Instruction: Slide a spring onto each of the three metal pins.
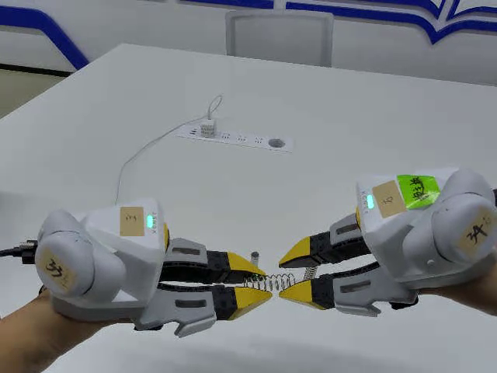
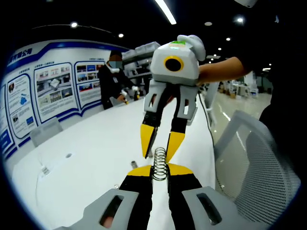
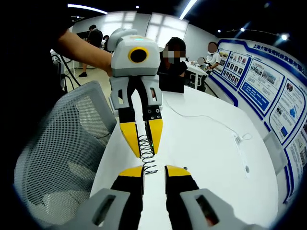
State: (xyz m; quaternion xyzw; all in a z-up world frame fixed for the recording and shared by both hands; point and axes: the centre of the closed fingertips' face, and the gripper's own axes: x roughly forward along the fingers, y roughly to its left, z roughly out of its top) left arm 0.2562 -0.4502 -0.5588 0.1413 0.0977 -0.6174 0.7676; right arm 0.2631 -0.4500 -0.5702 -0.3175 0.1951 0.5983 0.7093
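Barely started, we reckon: our left hand-held gripper (image 1: 266,284) is pinched shut on one end of the spring (image 1: 275,282), up off the surface (image 1: 311,186), lying roughly level with its free end pointing into our right hand-held gripper (image 1: 283,278), whose jaws sit partly open around it. Just behind, the one pin (image 1: 255,256) we can spot stands upright and looks bare.

A white power strip (image 1: 237,138) is laid flat on the big white desk (image 1: 349,93), with a white plug (image 1: 207,129) pushed into it and a thin cable (image 1: 147,148) trailed across the top. A small metal pin (image 1: 255,256) is stood upright nearer the front.
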